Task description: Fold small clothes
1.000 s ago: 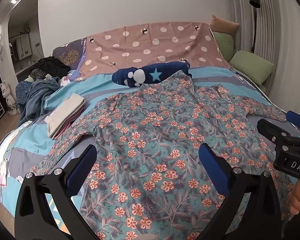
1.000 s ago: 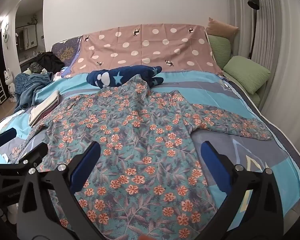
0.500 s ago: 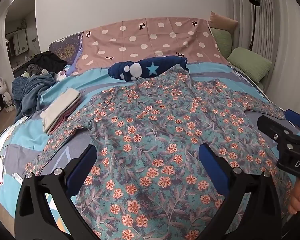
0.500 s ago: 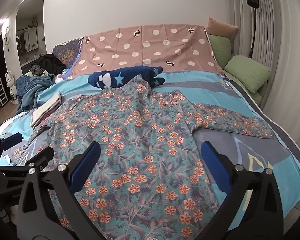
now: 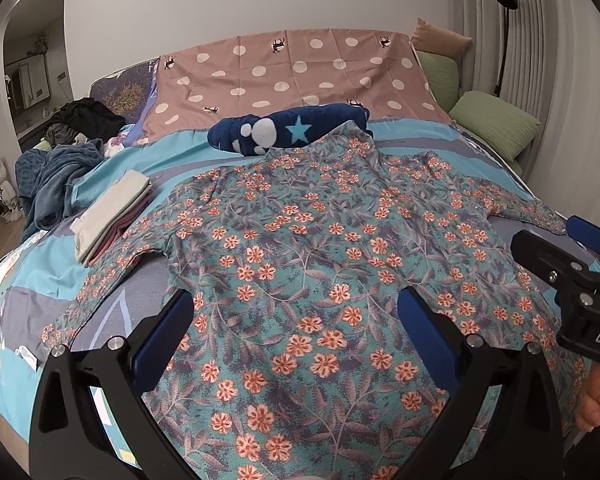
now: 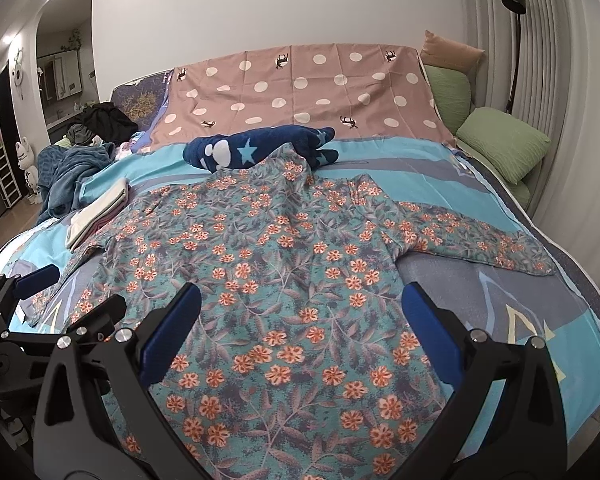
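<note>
On the bed (image 5: 228,152) with its blue patchwork cover, the floral shirt (image 5: 320,264) lies spread flat, sleeves out, looking further away than a second ago as the left claw (image 5: 296,332) and right claw (image 6: 300,328), both agape and empty, have drawn back (spreading seems done, folding next).

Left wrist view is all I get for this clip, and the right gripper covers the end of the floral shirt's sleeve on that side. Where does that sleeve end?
Observer: In the right wrist view, the floral shirt has that sleeve spread flat on the bed sheet. Its cuff stops short of the bed's edge.
Operator: Is the right gripper holding any cloth?
Observer: No. The right gripper is open above the shirt's lower part, with nothing pinched between its fingers.
</note>
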Demonstrator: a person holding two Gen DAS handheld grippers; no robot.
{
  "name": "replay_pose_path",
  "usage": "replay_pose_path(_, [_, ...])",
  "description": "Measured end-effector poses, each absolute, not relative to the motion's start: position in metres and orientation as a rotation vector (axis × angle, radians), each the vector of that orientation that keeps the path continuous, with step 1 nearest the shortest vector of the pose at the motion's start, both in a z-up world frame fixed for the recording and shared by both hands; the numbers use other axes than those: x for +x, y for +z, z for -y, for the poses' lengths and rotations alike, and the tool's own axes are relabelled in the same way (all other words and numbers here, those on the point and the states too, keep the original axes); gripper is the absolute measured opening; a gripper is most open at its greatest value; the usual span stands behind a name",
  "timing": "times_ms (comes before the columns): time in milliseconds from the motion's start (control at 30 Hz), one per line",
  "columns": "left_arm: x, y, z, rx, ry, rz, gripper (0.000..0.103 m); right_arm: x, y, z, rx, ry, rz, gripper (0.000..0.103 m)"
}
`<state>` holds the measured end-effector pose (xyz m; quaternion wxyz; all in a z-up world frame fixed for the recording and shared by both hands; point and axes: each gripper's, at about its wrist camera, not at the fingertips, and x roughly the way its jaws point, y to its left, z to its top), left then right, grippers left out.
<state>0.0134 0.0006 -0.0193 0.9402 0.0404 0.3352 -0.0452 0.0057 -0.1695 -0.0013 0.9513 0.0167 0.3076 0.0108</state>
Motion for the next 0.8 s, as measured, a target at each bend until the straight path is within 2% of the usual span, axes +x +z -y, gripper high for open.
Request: replay_pose_path(800, [0.028,-0.028,-0.026,0.036,-0.030,-0.711,0.102,0.029,-0.012,0.147,-0.012,0.048,-0.687,0.101])
